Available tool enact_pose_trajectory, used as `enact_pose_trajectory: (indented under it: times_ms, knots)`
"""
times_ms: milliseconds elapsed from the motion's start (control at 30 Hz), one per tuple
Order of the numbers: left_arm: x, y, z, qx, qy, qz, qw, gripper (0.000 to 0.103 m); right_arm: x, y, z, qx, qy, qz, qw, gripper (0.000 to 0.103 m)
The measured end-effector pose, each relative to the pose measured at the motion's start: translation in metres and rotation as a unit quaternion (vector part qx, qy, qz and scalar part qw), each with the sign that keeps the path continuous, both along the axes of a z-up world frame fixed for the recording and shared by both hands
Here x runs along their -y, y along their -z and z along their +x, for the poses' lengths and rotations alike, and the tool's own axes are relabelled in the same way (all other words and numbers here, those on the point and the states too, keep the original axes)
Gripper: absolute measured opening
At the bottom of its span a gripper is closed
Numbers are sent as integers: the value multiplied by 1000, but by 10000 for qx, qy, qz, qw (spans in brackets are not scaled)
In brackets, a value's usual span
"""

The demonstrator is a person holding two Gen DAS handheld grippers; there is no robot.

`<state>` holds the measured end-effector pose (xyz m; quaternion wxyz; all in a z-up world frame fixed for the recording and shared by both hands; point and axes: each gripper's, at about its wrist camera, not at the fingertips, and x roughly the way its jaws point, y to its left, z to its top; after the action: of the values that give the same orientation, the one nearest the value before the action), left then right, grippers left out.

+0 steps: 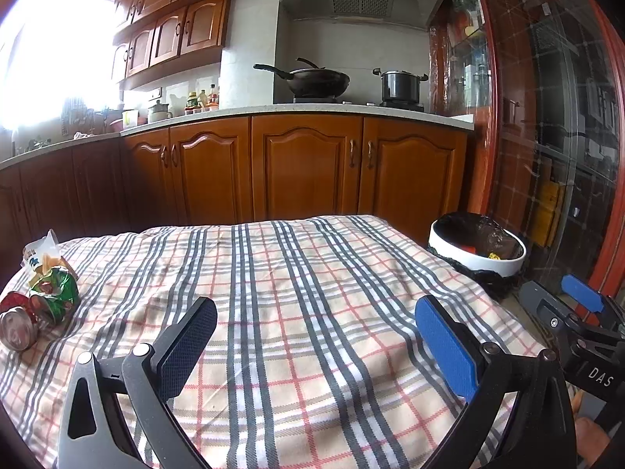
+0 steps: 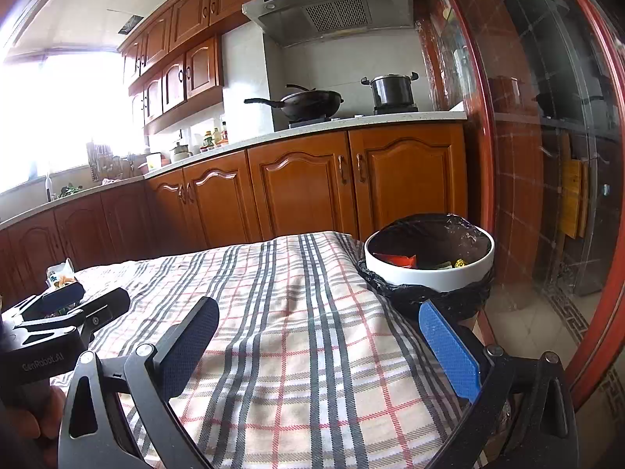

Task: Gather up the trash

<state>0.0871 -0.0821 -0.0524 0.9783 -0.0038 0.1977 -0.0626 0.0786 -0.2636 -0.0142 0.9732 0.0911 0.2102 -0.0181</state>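
Hovering over a plaid-covered table [image 1: 304, 297], left gripper [image 1: 314, 326] and right gripper [image 2: 318, 328] held wide apart and empty, crushed red-and-green cans [image 1: 43, 305] at left frame edge, white round trash bin [image 2: 429, 269] at right.

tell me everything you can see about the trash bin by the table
The round white plastic trash bin stands upright on the floor off the far right corner of the plaid-clothed table, near the wooden cabinets. A black plastic liner bag lines the inside, folds over the rim and bunches around the outside below a white ring. It is open, with no lid visible. Inside lie a red-orange wrapper and small yellowish scraps. Neither gripper touches it.
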Motion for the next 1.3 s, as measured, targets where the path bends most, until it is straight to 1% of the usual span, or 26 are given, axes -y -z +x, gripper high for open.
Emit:
enact_pose_trajectory:
  times_ms: [333, 633, 1300]
  knots:
    - [-3, 1, 3, 48, 11, 56, 10000, 102, -1, 0, -1, 12, 9, -8, 10000, 103]
    - [-6, 1, 1, 174, 14, 112, 9998, 102, -2, 0, 0, 84, -1, 17, 10000, 103]
    - [-6, 1, 4, 128, 103, 119, 9998, 102, 0, 0, -1, 77, -31, 16, 10000, 103]
